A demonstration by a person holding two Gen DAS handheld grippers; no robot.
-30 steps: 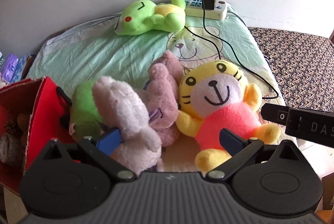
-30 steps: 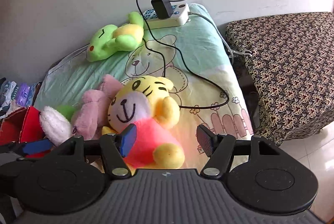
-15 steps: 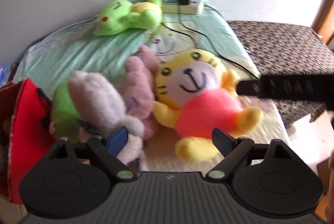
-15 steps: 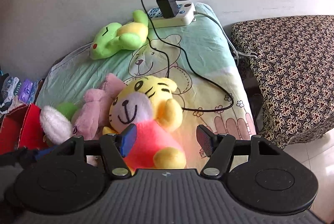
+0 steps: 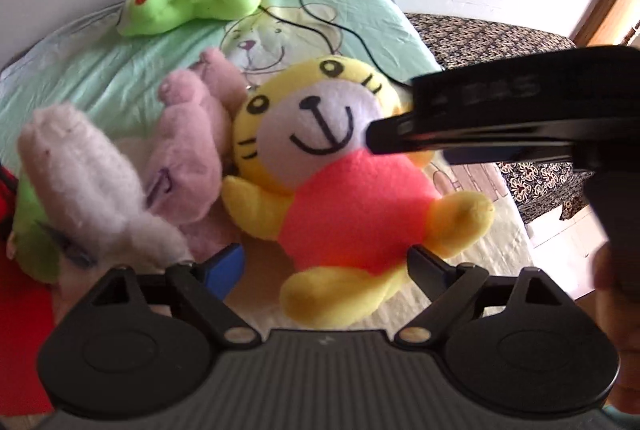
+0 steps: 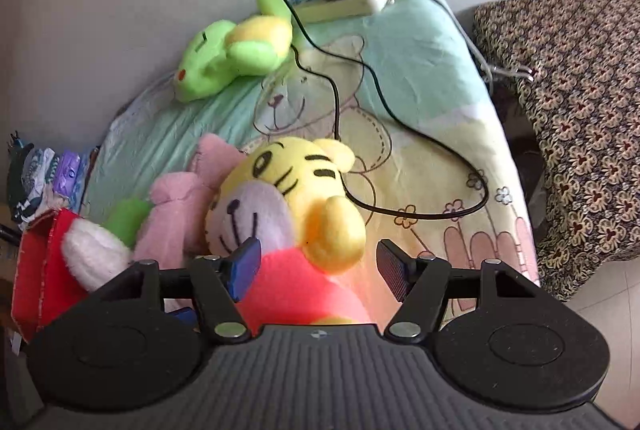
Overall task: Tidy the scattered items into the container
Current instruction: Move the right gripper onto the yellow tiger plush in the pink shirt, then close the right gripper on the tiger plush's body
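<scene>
Left claw (image 5: 326,264) and right claw (image 6: 318,266), both spread and empty, straddle the yellow tiger plush (image 5: 344,181) on the bed (image 6: 432,77); red container (image 6: 34,270) left. Beyond, the charger cable (image 6: 432,216) may snag when lifting.

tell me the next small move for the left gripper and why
Probably ease the left gripper down a little further and close on the yellow tiger plush. Its jaws have just been closing yet stand open on either side of the plush's red body and yellow leg, pads not pressing. The right gripper is open too, over the same toy, so nothing is held yet.
</scene>
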